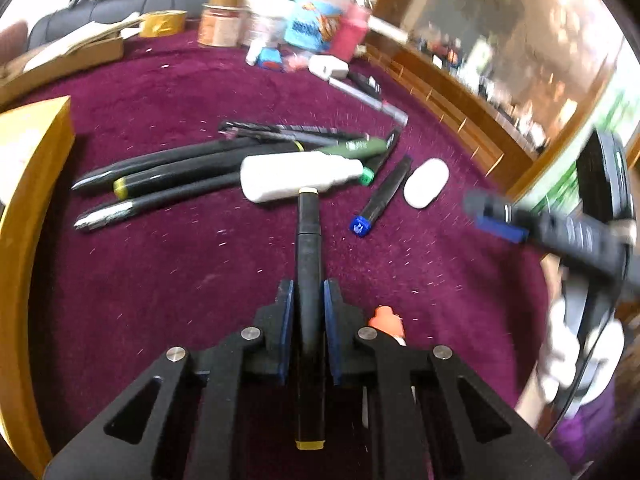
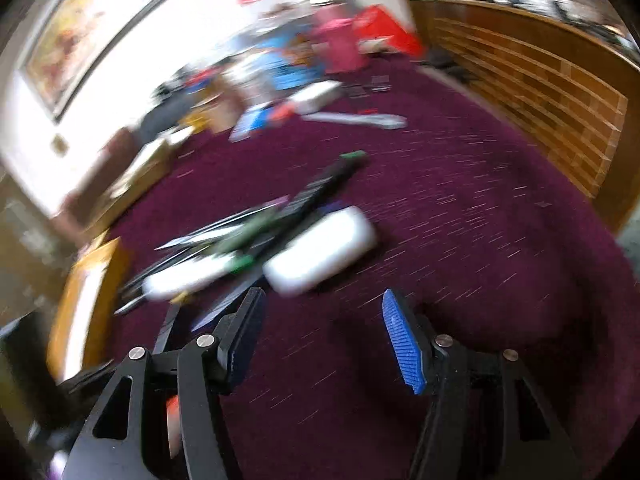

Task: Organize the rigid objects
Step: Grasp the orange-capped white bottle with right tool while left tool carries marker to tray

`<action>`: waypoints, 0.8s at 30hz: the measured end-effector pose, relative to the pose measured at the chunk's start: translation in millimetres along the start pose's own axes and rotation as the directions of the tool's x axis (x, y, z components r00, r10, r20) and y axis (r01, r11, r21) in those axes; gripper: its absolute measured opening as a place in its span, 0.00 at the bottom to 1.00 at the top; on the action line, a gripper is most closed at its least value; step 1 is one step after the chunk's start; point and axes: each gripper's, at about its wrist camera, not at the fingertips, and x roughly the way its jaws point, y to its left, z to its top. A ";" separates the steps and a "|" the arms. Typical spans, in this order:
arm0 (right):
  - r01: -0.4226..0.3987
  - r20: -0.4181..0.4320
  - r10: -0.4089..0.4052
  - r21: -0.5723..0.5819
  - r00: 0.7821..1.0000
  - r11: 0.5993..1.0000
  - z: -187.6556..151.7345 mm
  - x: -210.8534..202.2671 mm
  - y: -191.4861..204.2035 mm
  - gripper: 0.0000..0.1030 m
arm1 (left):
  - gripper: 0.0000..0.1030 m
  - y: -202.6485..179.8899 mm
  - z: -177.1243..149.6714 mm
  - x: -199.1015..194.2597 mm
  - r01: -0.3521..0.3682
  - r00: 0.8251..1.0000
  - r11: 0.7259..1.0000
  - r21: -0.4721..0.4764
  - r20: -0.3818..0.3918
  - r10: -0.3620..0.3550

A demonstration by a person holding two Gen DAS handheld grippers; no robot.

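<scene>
- Our left gripper (image 1: 308,304) is clamped on a black marker (image 1: 308,264); its long axis runs along the fingers, toward 12 o'clock.
- Its pale cap nearly touches the white bottle (image 1: 296,174) in the pen pile (image 1: 168,178).
- Our right gripper (image 2: 320,336) stands released, empty; the pile lies at 11 o'clock.

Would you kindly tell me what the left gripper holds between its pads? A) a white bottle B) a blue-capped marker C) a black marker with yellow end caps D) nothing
C: the left gripper is shut on the black marker, whose yellow end caps show at both ends.
</scene>
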 end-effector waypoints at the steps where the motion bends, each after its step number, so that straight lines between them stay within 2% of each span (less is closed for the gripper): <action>1: -0.024 -0.034 0.023 -0.045 0.999 0.999 -9.9 0.0 18.0 0.54 | 0.12 6.1 -1.2 -10.6 0.023 0.999 0.999 -0.024 0.025 -0.023; 5: -0.090 -0.163 0.068 -0.135 0.984 0.987 -41.7 21.8 59.9 0.54 | 0.12 24.0 -3.6 -46.3 0.073 0.992 0.994 -0.085 0.112 -0.063; 8: -0.091 -0.201 0.058 -0.160 0.978 0.983 -56.6 37.4 80.6 0.54 | 0.12 35.2 -6.9 -68.0 0.091 0.985 0.989 -0.113 0.160 -0.072; 10: -0.031 -0.167 -0.004 -0.208 0.986 0.978 -63.0 39.0 94.7 0.54 | 0.12 44.7 -7.8 -82.1 0.094 0.979 0.987 -0.131 0.191 -0.067; 13: 0.072 -0.135 -0.115 -0.290 0.984 0.954 -72.8 41.3 111.1 0.50 | 0.12 63.8 -6.3 -102.5 0.080 0.973 0.984 -0.156 0.228 -0.043; 15: 0.148 -0.104 -0.194 -0.345 0.975 0.927 -79.5 41.9 119.3 0.38 | 0.12 77.7 -4.1 -113.0 0.052 0.971 0.983 -0.178 0.238 -0.008; 16: 0.165 -0.086 -0.210 -0.364 0.974 0.917 -83.9 41.0 122.1 0.35 | 0.12 88.4 -2.2 -119.9 0.033 0.970 0.981 -0.193 0.242 0.015; 18: 0.157 -0.093 -0.202 -0.359 0.975 0.920 -82.2 39.7 121.8 0.25 | 0.12 104.4 -0.1 -129.1 0.004 0.968 0.977 -0.215 0.246 0.050; 21: 0.132 -0.105 -0.179 -0.348 0.978 0.928 -80.6 36.1 119.0 0.24 | 0.12 128.7 2.4 -140.4 -0.047 0.965 0.968 -0.247 0.239 0.108; 24: 0.053 -0.130 -0.097 -0.308 0.987 0.950 -68.9 31.6 122.0 0.24 | 0.12 152.2 5.8 -146.5 -0.079 0.966 0.956 -0.282 0.216 0.144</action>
